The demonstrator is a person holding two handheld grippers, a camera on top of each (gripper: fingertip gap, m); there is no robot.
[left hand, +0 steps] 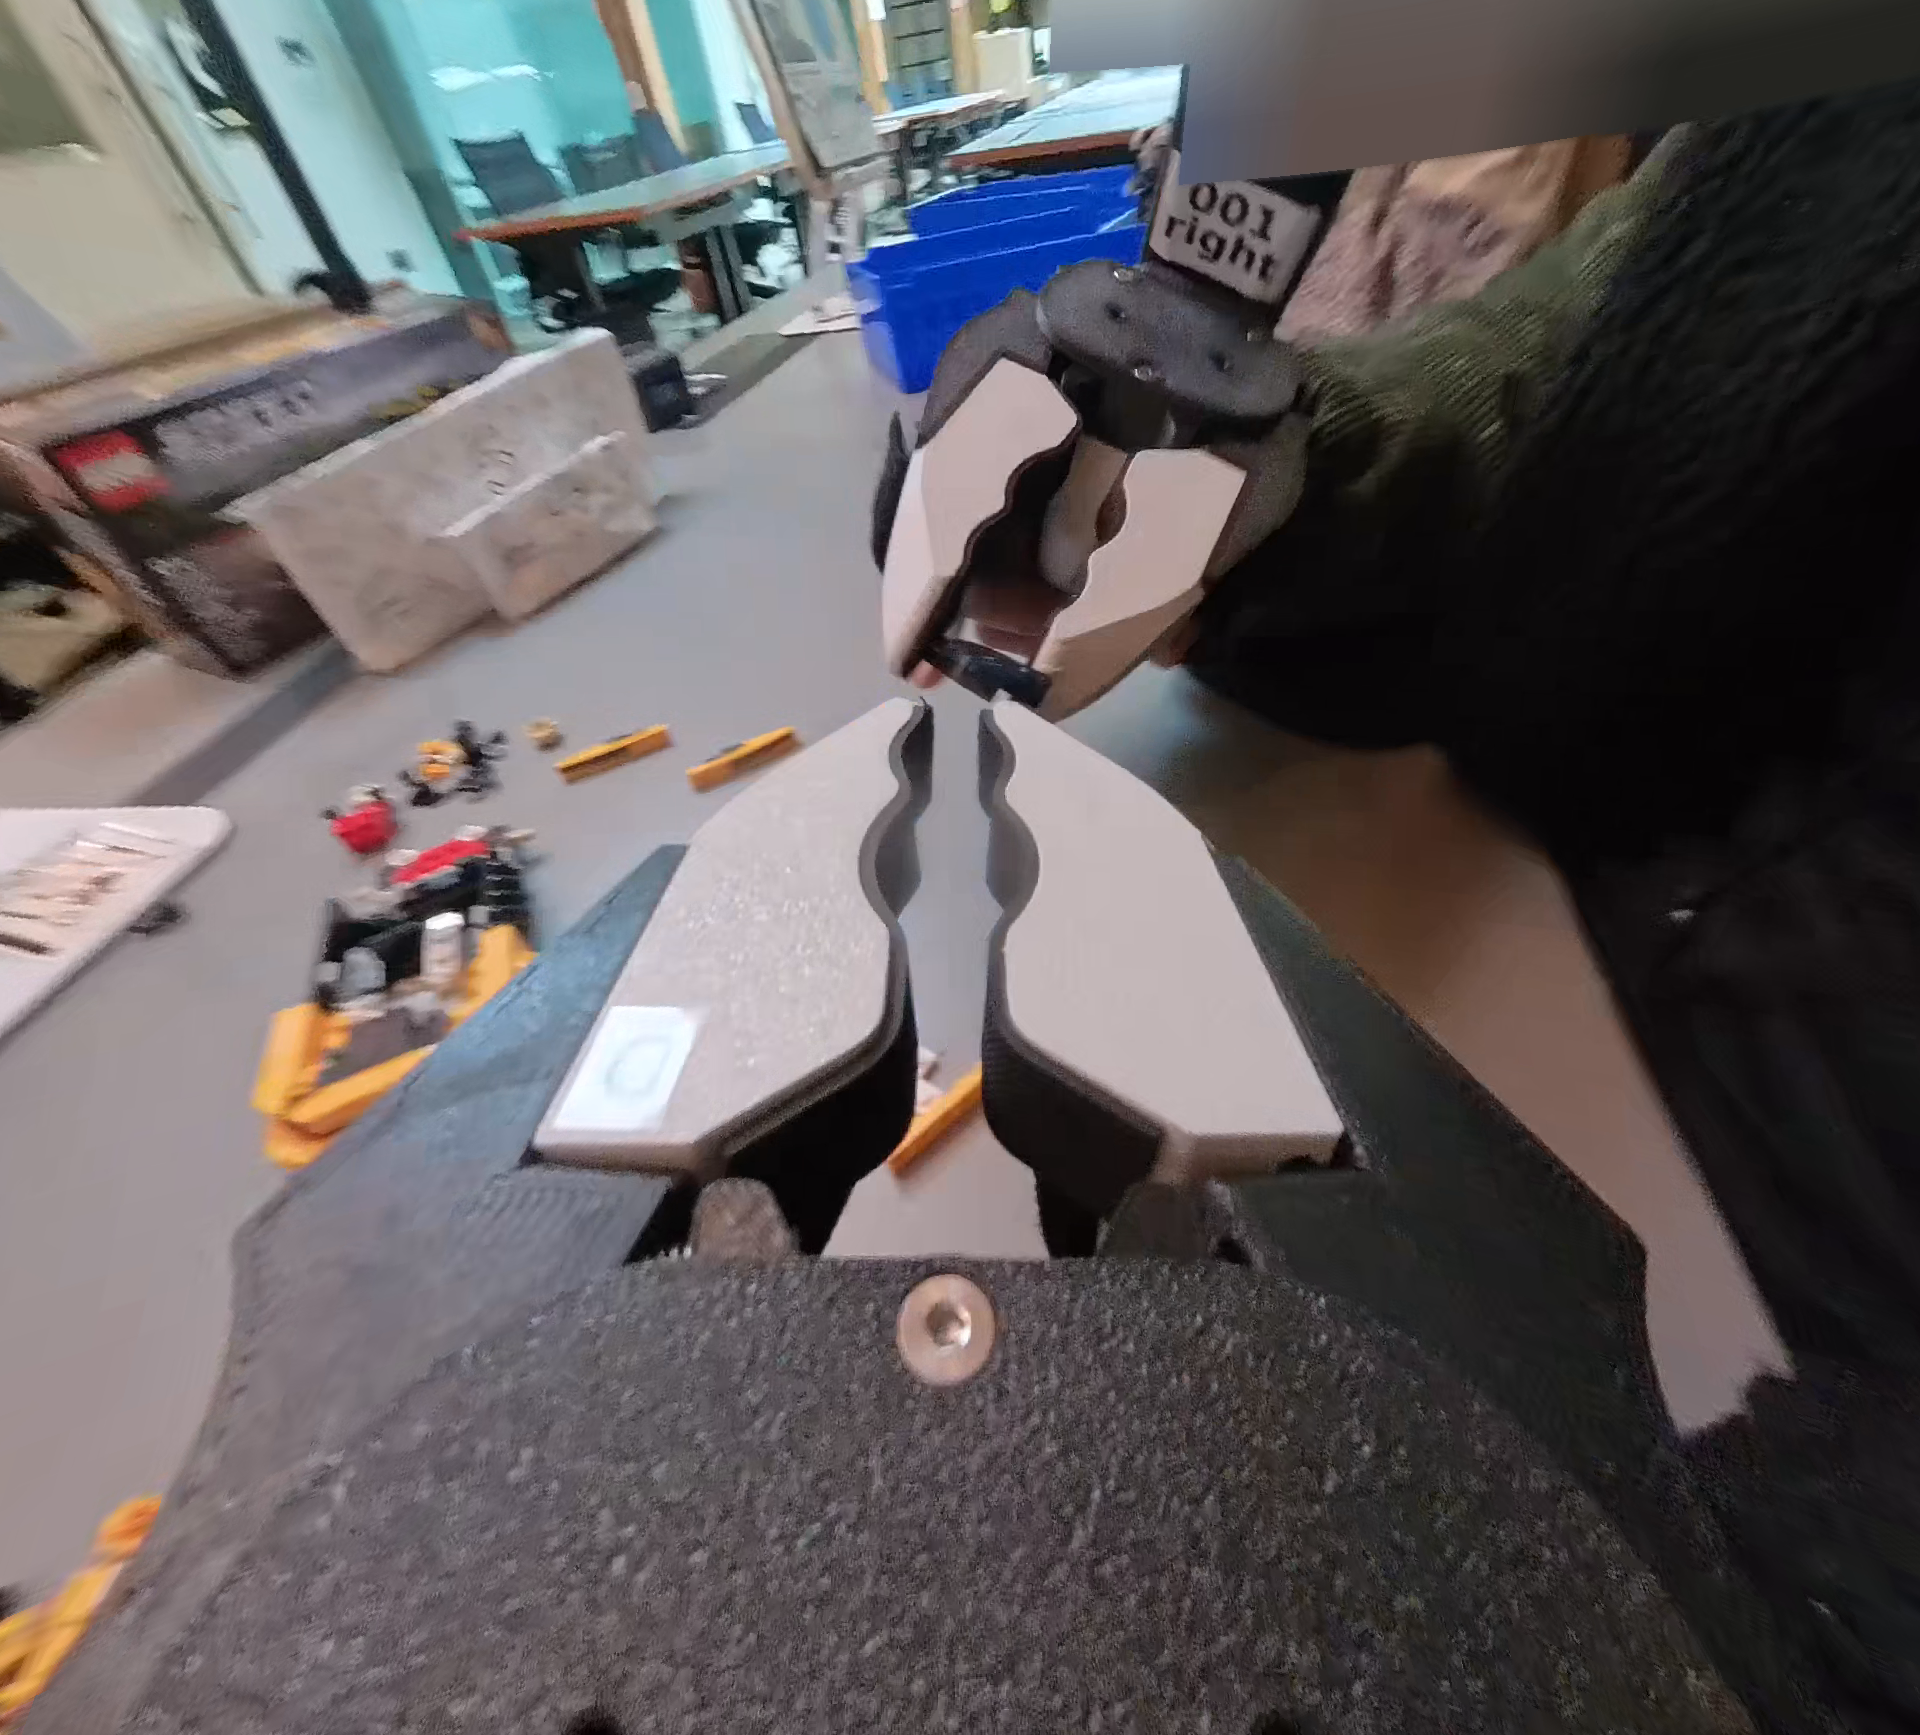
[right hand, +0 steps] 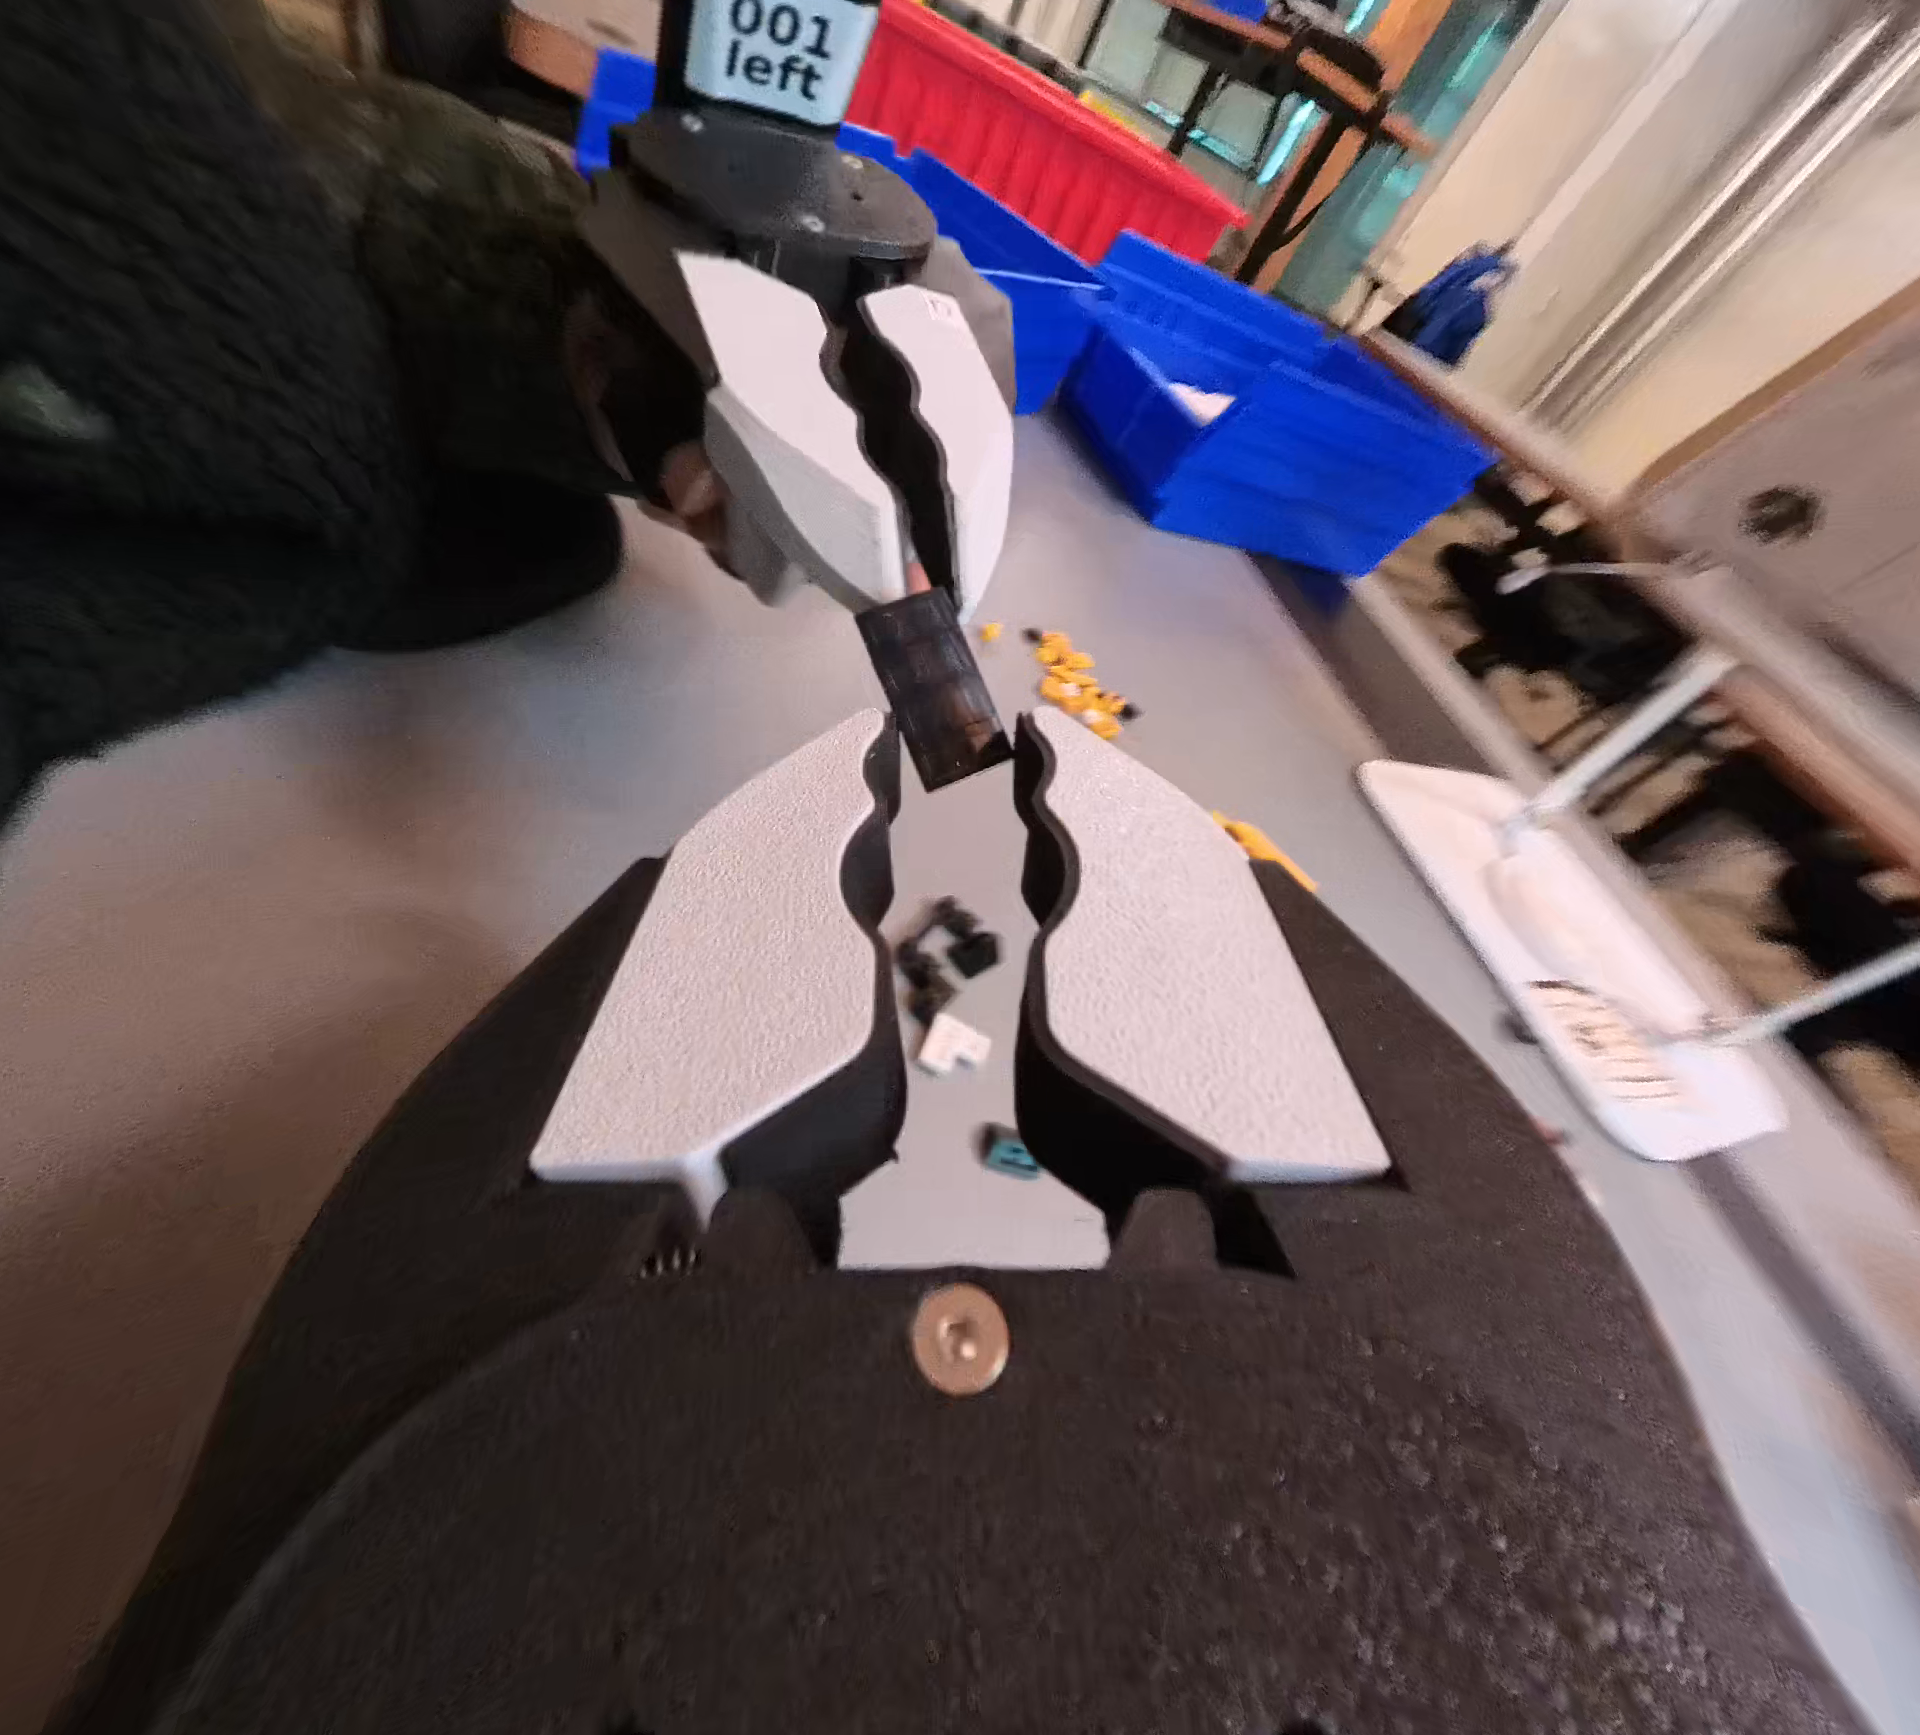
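Both grippers pinch one flat black plate [right hand: 940, 700]: left gripper [right hand: 928, 589] its far end, right gripper [right hand: 954, 745] its near end, its length running between them.

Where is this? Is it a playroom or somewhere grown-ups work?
Probably an office or workshop. There are glass-walled rooms, desks with office chairs, and blue storage bins, though toy bricks lie scattered on the grey table.

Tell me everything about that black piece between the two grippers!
The black piece is a small, flat, shiny rectangle that looks like plastic, with faint squares on its face. It hangs tilted in the air above the grey table. Its far end meets the left gripper's tips. Its near end sits between the right gripper's fingertips, edges against them.
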